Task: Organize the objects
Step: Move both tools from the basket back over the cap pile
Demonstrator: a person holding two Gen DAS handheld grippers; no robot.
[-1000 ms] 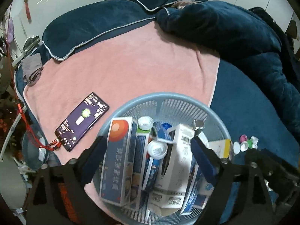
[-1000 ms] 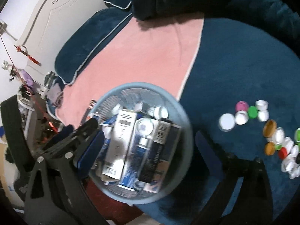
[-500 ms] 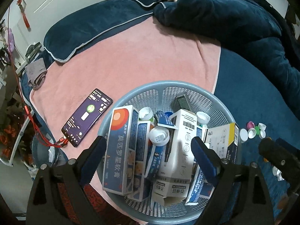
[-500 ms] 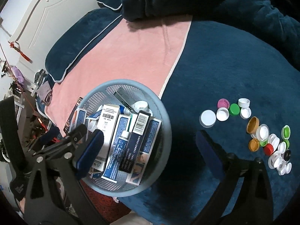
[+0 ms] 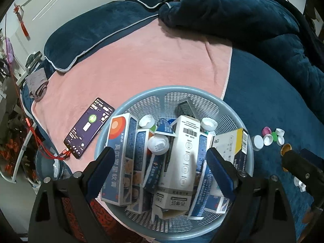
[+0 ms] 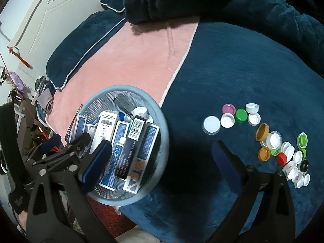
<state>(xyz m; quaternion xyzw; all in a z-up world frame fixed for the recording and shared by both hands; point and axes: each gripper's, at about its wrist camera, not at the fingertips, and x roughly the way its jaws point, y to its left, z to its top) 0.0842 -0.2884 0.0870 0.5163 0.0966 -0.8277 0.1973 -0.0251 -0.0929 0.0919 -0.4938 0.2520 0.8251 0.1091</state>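
Both grippers are spread wide and holding nothing. The left one (image 5: 160, 158) hangs over the basket (image 5: 202, 93), which is stuffed with boxes (image 5: 182, 156). The right one (image 6: 162, 158) hovers just right of the basket, with the caps (image 6: 283, 147) further right.

a lit phone (image 5: 89, 128) with red cable (image 5: 38, 141) lies on pink towel (image 5: 141, 60).

Bedroom: bed (image 6: 232, 64), pillows (image 5: 89, 38), headboard (image 6: 50, 10)
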